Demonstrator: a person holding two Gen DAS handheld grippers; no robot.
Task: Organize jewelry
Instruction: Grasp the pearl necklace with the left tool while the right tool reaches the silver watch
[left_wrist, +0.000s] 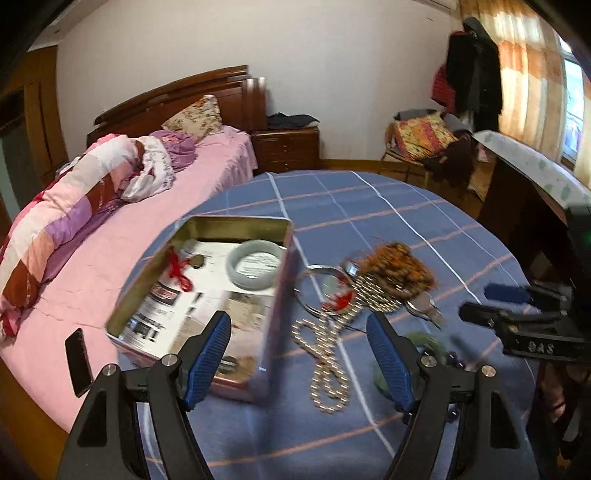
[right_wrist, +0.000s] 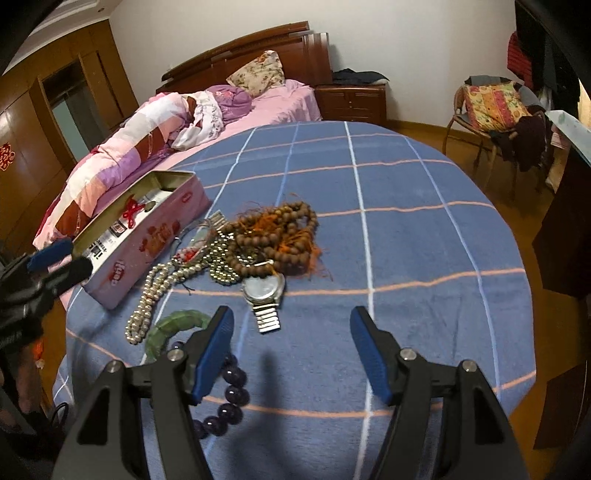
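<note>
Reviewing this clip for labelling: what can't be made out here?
- Tin: its inside mostly hidden by its wall in the right view; print inside blurred in the left view.
- Purple beads: partly behind right tongs.
- Green bracelet: blurred, behind left tongs.

Dim and warm indoors, daylight through the orange-striped curtained window (left_wrist: 532, 74). Strong fisheye bending and black corners in both views. Motion blur over the open pink metal tin (left_wrist: 207, 295) and the beads beside it. Soft shadow below the silver wristwatch (right_wrist: 264, 288).
</note>
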